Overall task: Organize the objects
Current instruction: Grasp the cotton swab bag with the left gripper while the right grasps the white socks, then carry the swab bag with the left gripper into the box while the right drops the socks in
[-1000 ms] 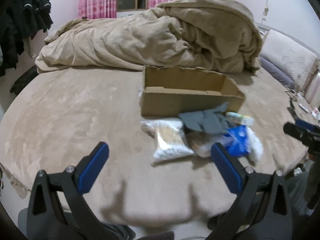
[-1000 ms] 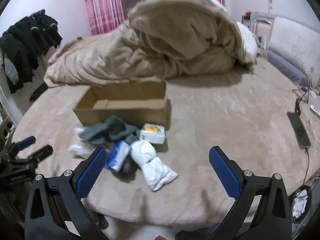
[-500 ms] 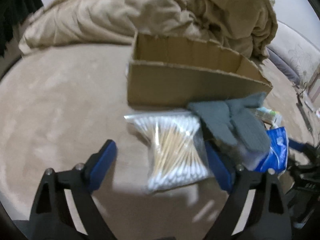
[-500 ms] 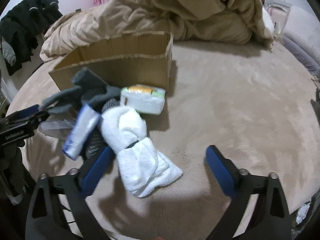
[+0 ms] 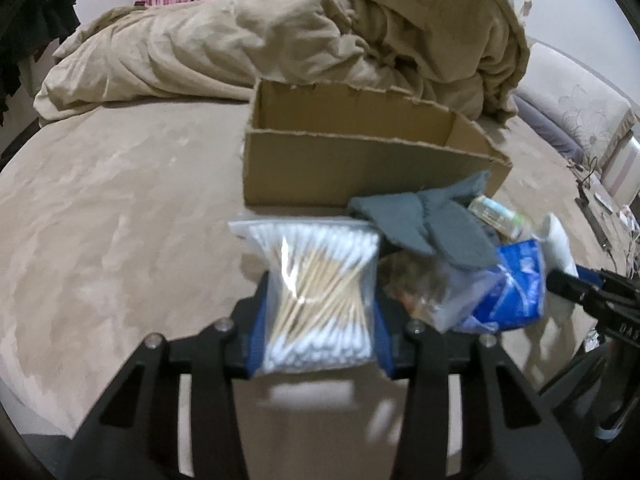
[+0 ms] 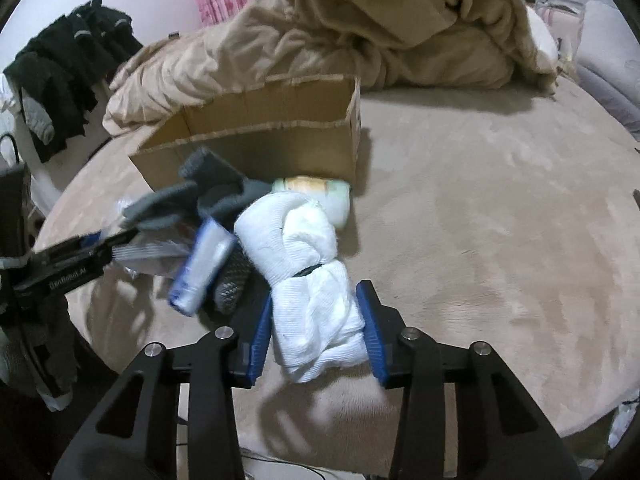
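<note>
A clear bag of cotton swabs point(image 5: 316, 256) lies on the beige bed in front of an open cardboard box point(image 5: 360, 172). My left gripper point(image 5: 320, 304) is closing, and its blue pads press on both sides of the bag. In the right wrist view a white rolled cloth bundle point(image 6: 288, 232) lies before the same box point(image 6: 260, 152). My right gripper point(image 6: 316, 296) is closing on the bundle's near end, with both pads against it. Grey gloves point(image 5: 432, 224), a blue packet point(image 5: 516, 280) and a green-white pack point(image 6: 324, 192) lie heaped between the two.
A crumpled beige duvet point(image 5: 320, 40) is piled behind the box. Dark clothes point(image 6: 68, 68) hang at the left. A pillow point(image 5: 572, 108) and a cable point(image 5: 592, 208) lie at the right. The bed's front edge runs just below both grippers.
Both grippers came down and forward onto the heap. Their wide-open jaws narrowed, the left around the swab bag and the right around the white bundle.
</note>
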`<state>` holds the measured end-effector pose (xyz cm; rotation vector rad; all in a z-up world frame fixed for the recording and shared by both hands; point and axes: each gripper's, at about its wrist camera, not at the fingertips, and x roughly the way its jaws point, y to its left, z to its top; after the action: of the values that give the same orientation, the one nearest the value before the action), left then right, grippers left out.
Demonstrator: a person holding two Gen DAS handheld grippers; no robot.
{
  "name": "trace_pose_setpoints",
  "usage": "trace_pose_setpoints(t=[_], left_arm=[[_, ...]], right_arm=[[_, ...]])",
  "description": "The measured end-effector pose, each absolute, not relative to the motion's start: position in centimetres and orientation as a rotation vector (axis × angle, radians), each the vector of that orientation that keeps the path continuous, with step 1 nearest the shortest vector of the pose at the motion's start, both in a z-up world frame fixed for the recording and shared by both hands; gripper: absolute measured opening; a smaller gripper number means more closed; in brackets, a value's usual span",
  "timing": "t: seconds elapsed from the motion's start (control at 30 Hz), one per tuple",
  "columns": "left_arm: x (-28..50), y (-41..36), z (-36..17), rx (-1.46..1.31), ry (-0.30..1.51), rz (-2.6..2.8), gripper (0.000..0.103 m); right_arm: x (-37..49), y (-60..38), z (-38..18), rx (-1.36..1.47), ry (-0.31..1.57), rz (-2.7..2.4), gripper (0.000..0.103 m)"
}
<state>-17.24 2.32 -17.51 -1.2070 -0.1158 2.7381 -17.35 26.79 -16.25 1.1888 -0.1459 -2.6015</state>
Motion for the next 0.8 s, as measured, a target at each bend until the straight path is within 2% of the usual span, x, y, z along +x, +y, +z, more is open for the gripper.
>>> trace_pose_setpoints(t=[0.43,0.63,0.8], left_arm=[[-14.0,1.8,-9.0,-0.991,-0.169,2.771,0.043],[-16.1,3.0,-6.3,-0.895,-0.105,2.776,0.043],[-19.4,4.0,-5.6,-0.859,-0.053,2.768,0.043]], right_arm=[[-16.1,26.1,-8.8,0.991,-0.099,-2.673,0.043],[-18.7,26.0,-6.2,0.919,-0.073,-2.691,0.043],[-22.6,26.2,-6.1,0.933,-0.063,-2.678,0.043]])
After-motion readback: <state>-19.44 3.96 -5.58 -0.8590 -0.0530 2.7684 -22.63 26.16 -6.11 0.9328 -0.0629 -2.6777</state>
